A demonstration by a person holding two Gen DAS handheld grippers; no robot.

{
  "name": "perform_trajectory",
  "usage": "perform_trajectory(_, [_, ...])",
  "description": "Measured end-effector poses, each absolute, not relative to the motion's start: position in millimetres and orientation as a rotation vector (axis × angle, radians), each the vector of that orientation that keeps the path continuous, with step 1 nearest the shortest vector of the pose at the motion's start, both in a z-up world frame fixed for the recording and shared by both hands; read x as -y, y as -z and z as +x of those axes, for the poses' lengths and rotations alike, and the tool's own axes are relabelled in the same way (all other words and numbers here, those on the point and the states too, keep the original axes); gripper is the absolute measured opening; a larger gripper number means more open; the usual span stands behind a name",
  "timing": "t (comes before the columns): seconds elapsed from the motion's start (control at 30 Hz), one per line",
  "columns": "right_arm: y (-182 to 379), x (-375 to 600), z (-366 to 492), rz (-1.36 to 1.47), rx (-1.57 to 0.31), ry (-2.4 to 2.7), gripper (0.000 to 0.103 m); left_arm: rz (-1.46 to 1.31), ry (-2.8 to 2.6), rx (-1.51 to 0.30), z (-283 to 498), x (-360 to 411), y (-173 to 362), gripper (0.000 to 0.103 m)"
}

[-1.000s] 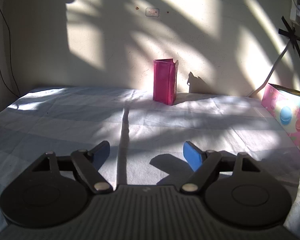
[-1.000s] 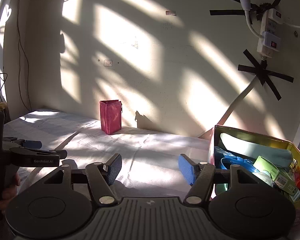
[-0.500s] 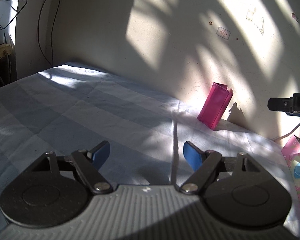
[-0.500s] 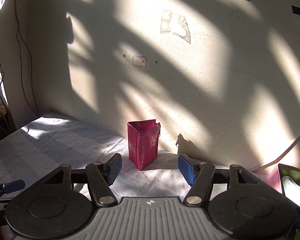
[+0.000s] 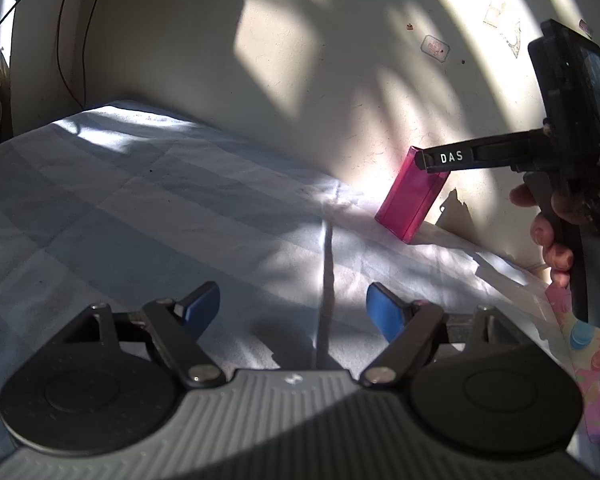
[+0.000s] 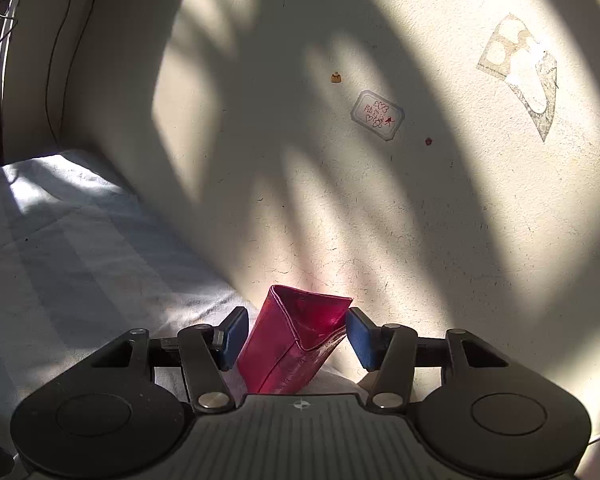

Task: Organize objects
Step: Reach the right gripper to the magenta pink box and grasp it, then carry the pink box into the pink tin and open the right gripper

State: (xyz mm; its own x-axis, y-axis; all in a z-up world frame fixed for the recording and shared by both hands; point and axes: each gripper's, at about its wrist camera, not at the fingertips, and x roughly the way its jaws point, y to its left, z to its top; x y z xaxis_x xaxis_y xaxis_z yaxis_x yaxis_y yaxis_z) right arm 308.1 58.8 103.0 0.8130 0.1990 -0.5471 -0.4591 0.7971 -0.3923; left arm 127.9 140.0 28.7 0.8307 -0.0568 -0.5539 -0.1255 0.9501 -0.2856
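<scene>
A magenta pouch [image 6: 296, 344] with an open top stands upright on the pale bedsheet [image 5: 140, 200], close to the wall. My right gripper [image 6: 292, 336] straddles its upper part and its jaws are closing. The right pad meets the pouch's top corner, while a narrow gap shows at the left pad. In the left wrist view the pouch [image 5: 410, 200] stands at the far right, with the right gripper's black finger [image 5: 460, 157] crossing its top and a person's hand [image 5: 552, 220] on the handle. My left gripper [image 5: 292, 312] hovers open above the sheet with nothing between its fingers.
The cream wall rises directly behind the pouch and carries a small sticker [image 6: 377, 115]. A pink patterned box [image 5: 592, 364] sits at the right edge of the bed. Cables [image 5: 66, 40] hang down the wall at far left. Wide sheet lies left of the pouch.
My right gripper swept left from the box of items to the pouch, and its jaws narrowed around it. The left view rolled, and the right gripper came into it.
</scene>
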Motion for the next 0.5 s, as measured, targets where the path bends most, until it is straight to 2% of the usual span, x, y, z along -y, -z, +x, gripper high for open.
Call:
perform_trajectory(0.03, [-100,-64,312,-0.573,-0.519,-0.371,0.038,-0.316,-0.039,-0.596,129,-140,-28,0.082])
perform_trajectory(0.07, [-96,-67,316,-0.597,-0.536,-0.373,0.030,-0.314,-0.041,-0.601,129,-139,-27,0.082])
perform_trajectory(0.1, [-93,-69,319,-0.611,-0.558,-0.374,0.013,-0.316,-0.041,-0.604,130,-140,-27,0.082])
perform_trajectory(0.23, [-89,-67,309,-0.640,-0.541,-0.368,0.005,-0.327,-0.053,-0.611,132,-142,-25,0.082])
perform_trajectory(0.5, [-82,-30,227,-0.602,-0.477,-0.401,0.002,-0.369,-0.068,-0.619,133,-150,-24,0.082])
